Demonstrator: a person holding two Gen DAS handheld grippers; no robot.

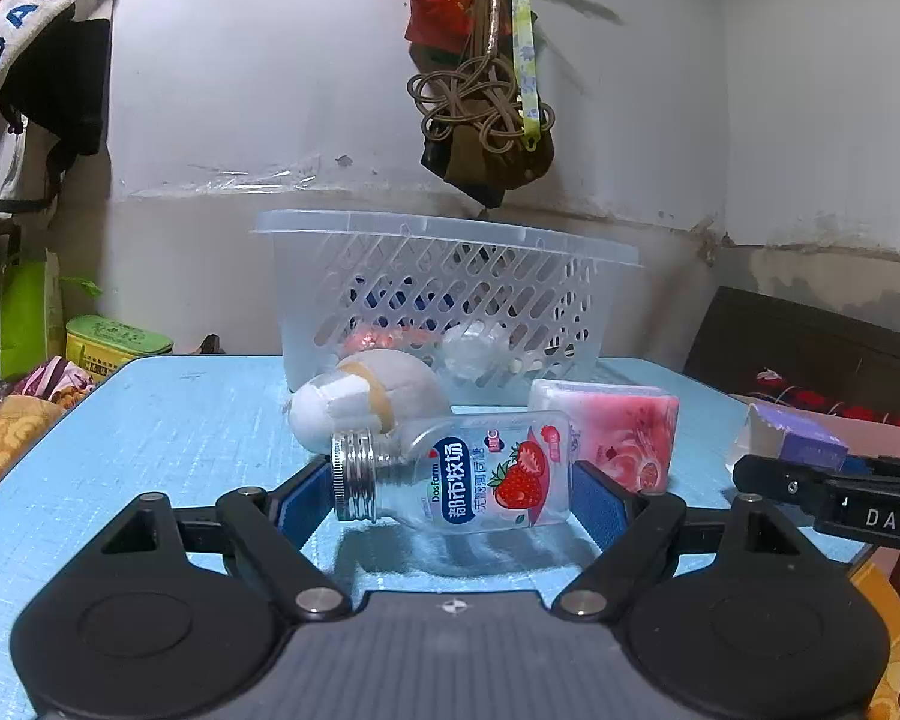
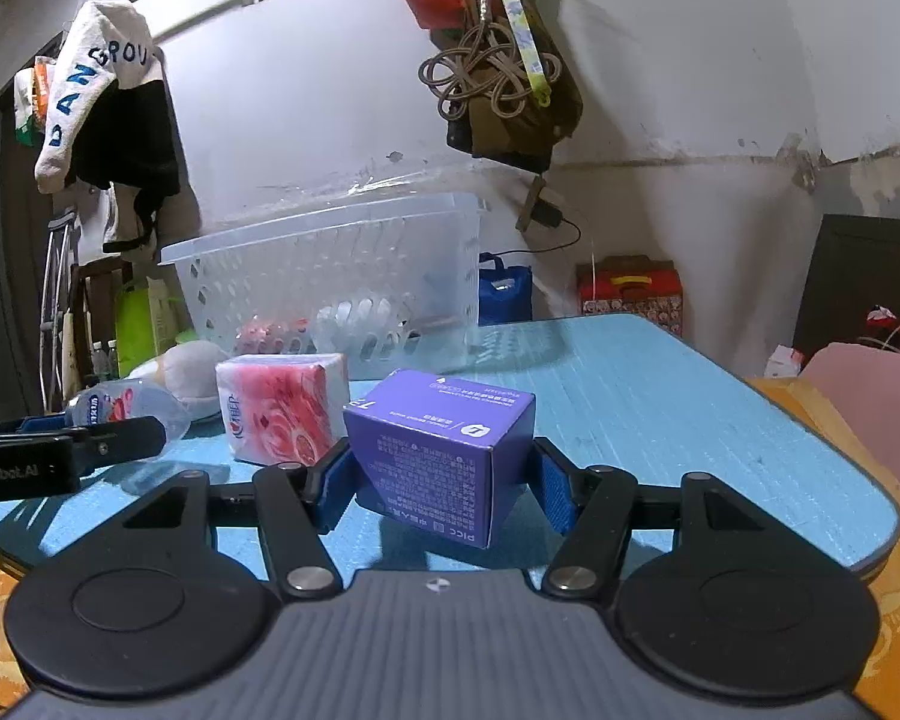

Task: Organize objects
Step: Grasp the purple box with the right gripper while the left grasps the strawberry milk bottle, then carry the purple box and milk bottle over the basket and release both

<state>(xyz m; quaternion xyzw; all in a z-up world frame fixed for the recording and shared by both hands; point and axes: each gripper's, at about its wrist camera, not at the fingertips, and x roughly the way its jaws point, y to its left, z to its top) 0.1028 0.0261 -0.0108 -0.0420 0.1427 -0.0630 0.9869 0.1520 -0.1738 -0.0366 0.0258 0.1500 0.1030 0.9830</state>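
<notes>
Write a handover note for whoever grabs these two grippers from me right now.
Left gripper: shut on the strawberry drink bottle, held sideways, apparently just off the blue table.
Right gripper: shut on the purple box, tilted, apparently lifted.
Done: the clear plastic basket at the back of the table already holds a few items.
Left: drop the bottle and box into the basket, then collect the pink tissue pack and the white plush toy, both on the table in front of it.

"Dosfarm" and 都市牧场 on the clear strawberry bottle (image 1: 474, 471), "PICC" on the purple box (image 2: 444, 456), "DAS" on the right gripper's arm (image 1: 870, 516), "DAN" and "GROU" on a hanging white cloth (image 2: 90, 90).
</notes>
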